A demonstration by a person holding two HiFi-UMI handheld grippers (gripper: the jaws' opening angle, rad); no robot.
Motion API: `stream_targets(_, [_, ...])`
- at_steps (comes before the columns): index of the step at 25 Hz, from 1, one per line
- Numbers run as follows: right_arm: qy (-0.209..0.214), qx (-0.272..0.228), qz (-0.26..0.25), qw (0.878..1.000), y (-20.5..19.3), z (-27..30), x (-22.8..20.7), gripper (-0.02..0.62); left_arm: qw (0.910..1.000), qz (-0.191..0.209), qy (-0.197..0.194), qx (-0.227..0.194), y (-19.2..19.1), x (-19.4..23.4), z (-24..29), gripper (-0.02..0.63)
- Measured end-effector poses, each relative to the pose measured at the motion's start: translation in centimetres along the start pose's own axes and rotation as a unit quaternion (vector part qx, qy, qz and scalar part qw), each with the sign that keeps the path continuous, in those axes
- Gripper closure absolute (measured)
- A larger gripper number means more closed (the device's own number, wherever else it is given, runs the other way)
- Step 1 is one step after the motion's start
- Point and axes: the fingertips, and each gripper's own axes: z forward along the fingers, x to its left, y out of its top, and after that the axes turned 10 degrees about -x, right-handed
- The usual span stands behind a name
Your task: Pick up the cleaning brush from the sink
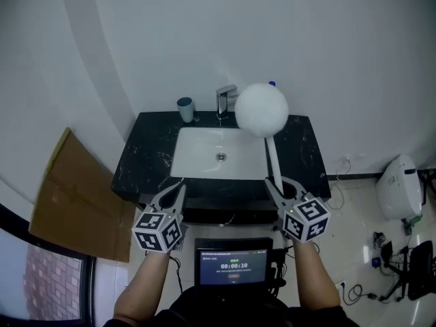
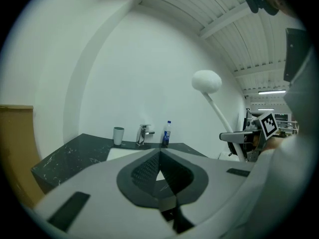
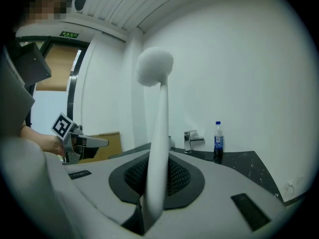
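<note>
Chest screen (image 1: 234,266): closest to the head camera, lit, between the two forearms.
Left gripper (image 1: 176,188): fingers were drawn together at the tips with nothing between them (only a small gap showed behind the tips).
Right gripper (image 1: 279,182): fingers were clamped narrowly on the low end of the brush's white handle.
Cleaning brush (image 1: 261,109): already clear of the sink (image 1: 197,157), with its round white head high against the wall and its handle slanting up from the right fingers.
Counter (image 1: 146,155): dark marbled top around the white basin, with a cup (image 1: 185,109), a tap (image 1: 225,99) and a blue-capped bottle (image 2: 166,133) along the back edge.
Risk, pivot: the grip sat at the far end of a long, smooth handle with the bulky head on top, so the brush could probably swing or slide in the fingers if the wrist tipped.
Risk, collision: the head hung over the tap and bottle in the head view, so a forward dip might knock the bottle over.
Hand pose: both forearms reached forward from the bottom edge, side by side and well apart.
Gripper pose: both grippers pointed nearly level toward the counter, marker cubes facing up.
Task standing: the pickup looked essentially done.
</note>
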Motion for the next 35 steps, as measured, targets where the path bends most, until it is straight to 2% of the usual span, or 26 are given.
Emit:
stream_targets(11, [-0.030,-0.056,0.011,0.998,-0.8,-3.0,0.5,0.572,0.9997,-0.012,-0.010,-0.021,-1.1,-0.1,-1.7,0.594])
stream_targets(17, [-0.041,-0.077,-0.011,0.996,-0.6,-3.7,0.5,0.574,0.9999,-0.004,-0.005,-0.016,-1.5,0.0,-1.8,0.594])
stream_targets(22, [-0.048,-0.079,-0.013,0.996,-0.5,-3.2,0.1,0.574,0.9993,-0.001,-0.022,-0.030,-1.3,-0.3,-1.5,0.594])
stream_targets(35, [-0.049,-0.079,-0.008,0.996,-0.5,-2.6,0.1,0.574,0.9994,0.003,-0.013,-0.032,-1.2,0.6,-1.7,0.594])
